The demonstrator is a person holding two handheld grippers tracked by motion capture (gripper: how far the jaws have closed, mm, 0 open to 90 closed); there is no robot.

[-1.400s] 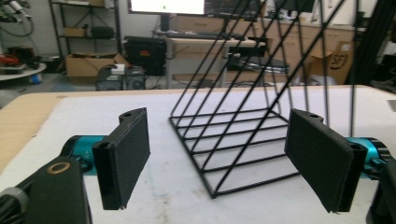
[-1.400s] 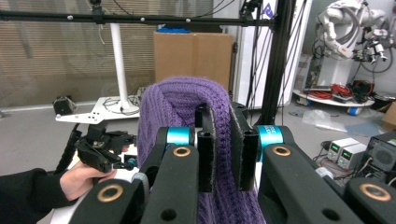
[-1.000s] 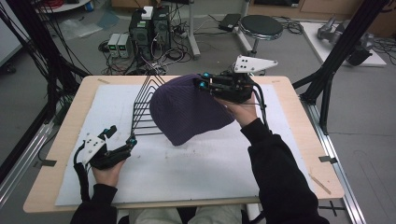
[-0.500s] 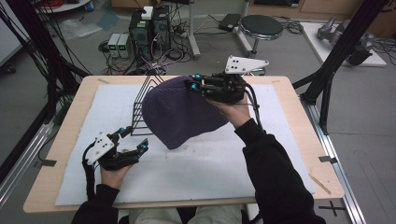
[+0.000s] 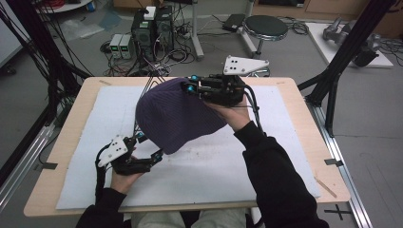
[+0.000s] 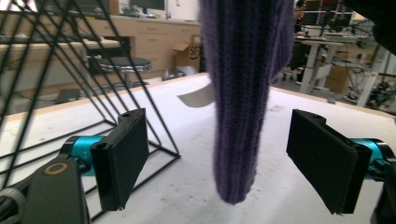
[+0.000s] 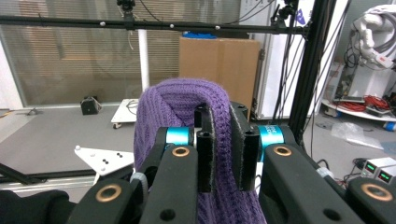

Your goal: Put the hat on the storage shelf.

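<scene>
Table (image 5: 294, 142): wooden top under a white mat, bearing a black wire rack (image 5: 147, 90) at the far side, beyond the left gripper's fingers.

Purple knit beanie (image 5: 178, 114): lifted clear of the mat and hanging from the right gripper (image 5: 190, 84). Its upper edge is pinched between that gripper's fingers; the body droops down and toward the person, with the lower edge ending between the left gripper's fingers. In the left gripper view the beanie (image 6: 243, 93) hangs as a narrow fold in the gap between the two pads, touching neither.

Right arm: dark sleeve raised across the table, forearm angled up and away from the person, hand under the gripper body, gripper roughly level and pointing to the person's left. Fingers (image 7: 205, 149) drawn narrow, clamped on the knit (image 7: 187, 107).

Left arm: forearm low at the near edge, hand wrapped around the left gripper (image 5: 149, 147), close above the mat. Fingers (image 6: 123, 154) spread wide, holding nothing.
</scene>
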